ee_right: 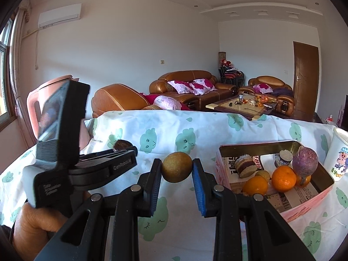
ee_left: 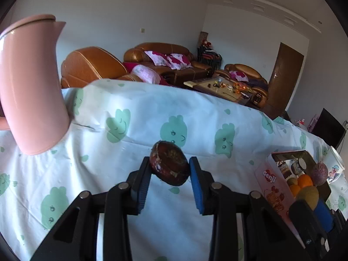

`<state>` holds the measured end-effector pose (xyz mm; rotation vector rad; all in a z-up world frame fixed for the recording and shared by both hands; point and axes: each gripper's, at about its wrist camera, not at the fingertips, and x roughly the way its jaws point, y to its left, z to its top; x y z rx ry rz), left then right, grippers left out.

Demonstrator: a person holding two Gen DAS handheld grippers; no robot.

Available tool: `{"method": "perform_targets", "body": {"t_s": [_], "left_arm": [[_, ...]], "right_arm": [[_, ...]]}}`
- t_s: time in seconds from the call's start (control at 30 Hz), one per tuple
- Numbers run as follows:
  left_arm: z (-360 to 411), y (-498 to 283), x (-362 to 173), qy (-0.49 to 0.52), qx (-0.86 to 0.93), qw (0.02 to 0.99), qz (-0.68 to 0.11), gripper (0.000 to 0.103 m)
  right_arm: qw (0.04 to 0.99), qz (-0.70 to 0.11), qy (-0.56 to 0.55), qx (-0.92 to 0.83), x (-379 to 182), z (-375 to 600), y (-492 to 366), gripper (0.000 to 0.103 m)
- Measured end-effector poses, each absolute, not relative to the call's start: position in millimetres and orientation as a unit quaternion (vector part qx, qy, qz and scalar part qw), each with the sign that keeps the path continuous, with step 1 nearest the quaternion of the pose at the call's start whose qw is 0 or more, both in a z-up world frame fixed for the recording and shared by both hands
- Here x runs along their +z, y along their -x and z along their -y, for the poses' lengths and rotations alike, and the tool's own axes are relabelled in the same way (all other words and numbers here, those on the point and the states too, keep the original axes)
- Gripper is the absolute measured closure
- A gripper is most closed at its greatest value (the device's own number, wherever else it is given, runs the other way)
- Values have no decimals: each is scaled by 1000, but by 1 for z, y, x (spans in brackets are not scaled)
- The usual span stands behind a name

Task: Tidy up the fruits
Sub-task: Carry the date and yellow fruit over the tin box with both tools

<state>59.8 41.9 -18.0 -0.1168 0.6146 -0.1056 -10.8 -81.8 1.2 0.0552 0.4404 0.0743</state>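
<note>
My left gripper (ee_left: pixel 169 167) is shut on a dark reddish-brown round fruit (ee_left: pixel 169 166) and holds it above the cloth. My right gripper (ee_right: pixel 176 167) is shut on a brownish-green round fruit (ee_right: pixel 176 167) just left of a pink tin box (ee_right: pixel 304 206). The box holds two oranges (ee_right: pixel 283 178), a purple fruit (ee_right: pixel 304 159) and other pieces. In the left wrist view the box (ee_left: pixel 269 180) is at the right, with the right gripper's fruit (ee_left: pixel 308 193) beside it. The left gripper also shows at the left of the right wrist view (ee_right: pixel 124 146).
A pink kettle (ee_left: pixel 32 87) stands at the far left of the table, which is covered by a white cloth with green prints (ee_left: pixel 130 143). A white paper cup (ee_right: pixel 339 158) stands right of the box. Brown sofas and a coffee table lie beyond.
</note>
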Motion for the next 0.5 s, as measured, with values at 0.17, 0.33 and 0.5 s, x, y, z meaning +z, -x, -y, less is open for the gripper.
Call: {"method": "perform_targets", "body": {"t_s": [0.17, 0.33, 0.5], "left_arm": [[-36, -23, -8, 25, -10, 966, -256, 67], [-33, -8, -1, 20, 1, 969, -244, 67], [-20, 6, 0, 7, -2, 972, -237, 67]], "right_arm": [[976, -213, -21, 35, 2, 80, 13, 72], [978, -207, -11, 29, 3, 83, 22, 72], [979, -203, -5, 16, 4, 96, 33, 72]]}}
